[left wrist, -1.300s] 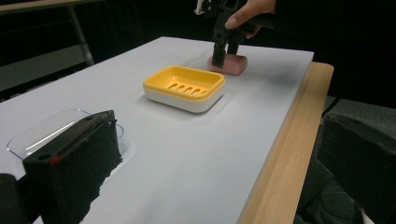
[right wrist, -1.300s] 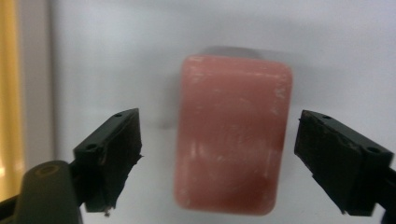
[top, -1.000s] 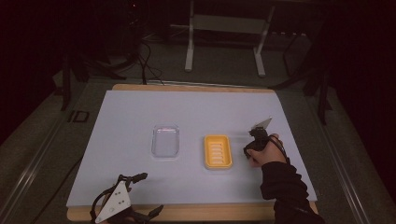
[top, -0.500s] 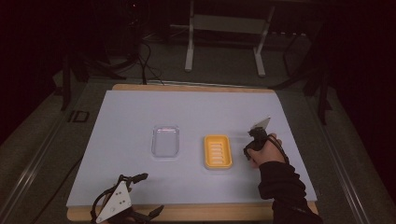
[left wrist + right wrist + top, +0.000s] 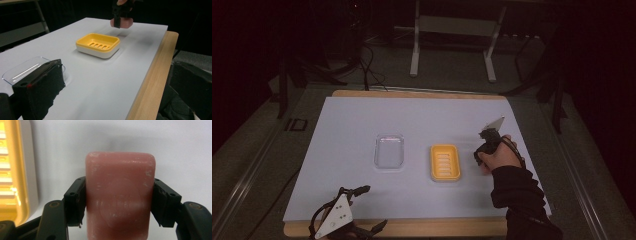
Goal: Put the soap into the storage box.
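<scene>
Right gripper [image 5: 119, 202] clamps pink soap bar [image 5: 120, 195] by its sides, beside yellow soap dish [image 5: 445, 162], likely its destination. Left gripper [image 5: 343, 220] rests at table edge, jaws apart, empty.

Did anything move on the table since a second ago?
Hardly anything. The right tongs stay shut on the pink soap, just beside the yellow soap dish; the hand barely shifted. The left tongs rest at the near edge as before, and the clear lid has not moved.
</scene>
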The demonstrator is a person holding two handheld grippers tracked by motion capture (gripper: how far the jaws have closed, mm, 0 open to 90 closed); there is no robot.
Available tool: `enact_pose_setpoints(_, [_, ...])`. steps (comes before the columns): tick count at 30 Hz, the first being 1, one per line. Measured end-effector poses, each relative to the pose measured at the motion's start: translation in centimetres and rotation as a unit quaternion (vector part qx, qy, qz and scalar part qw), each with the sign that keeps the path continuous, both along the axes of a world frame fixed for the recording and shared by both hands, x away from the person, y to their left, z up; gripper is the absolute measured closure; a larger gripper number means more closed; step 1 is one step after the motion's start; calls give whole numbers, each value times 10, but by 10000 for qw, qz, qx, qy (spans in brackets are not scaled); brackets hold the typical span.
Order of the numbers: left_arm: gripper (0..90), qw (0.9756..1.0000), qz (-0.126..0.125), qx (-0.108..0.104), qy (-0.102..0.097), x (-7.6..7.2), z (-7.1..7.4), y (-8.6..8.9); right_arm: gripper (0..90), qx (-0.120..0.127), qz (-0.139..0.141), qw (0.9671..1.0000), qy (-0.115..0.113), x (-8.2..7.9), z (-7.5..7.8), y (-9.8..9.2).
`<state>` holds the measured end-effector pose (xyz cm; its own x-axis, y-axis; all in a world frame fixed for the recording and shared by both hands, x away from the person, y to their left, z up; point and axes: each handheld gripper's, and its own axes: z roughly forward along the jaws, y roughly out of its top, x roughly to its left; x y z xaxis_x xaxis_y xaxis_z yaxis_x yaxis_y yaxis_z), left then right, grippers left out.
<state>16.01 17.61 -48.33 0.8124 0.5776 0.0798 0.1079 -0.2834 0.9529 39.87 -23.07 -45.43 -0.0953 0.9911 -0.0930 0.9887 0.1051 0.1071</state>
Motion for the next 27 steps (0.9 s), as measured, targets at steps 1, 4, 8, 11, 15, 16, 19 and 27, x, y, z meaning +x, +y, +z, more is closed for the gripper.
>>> enact_pose_setpoints(1, [3,10000,2,-2,1,0,0,0,368,-9,28,10000,-24,0,2,2])
enact_pose_setpoints(4, [3,10000,1,-4,2,0,0,0,368,43,25,10000,-31,0,10,6])
enact_pose_setpoints(8, [3,10000,2,-22,7,0,0,1,368,80,50,9999,-106,0,21,14])
enact_pose_setpoints(11, [3,10000,7,-32,0,0,1,1,368,111,64,9998,-133,0,28,22])
enact_pose_setpoints(15, [3,10000,10,-34,-2,0,1,1,368,124,172,9996,-160,0,38,33])
enact_pose_setpoints(16, [3,10000,10,-33,-3,0,1,1,368,165,173,9995,-198,0,41,36])
enact_pose_setpoints(19, [3,10000,-3,-37,-2,0,1,1,369,188,206,9993,-246,-1,46,42])
enact_pose_setpoints(27, [2,10000,3,-48,-16,-1,1,1,369,265,411,9982,-337,-3,55,67])
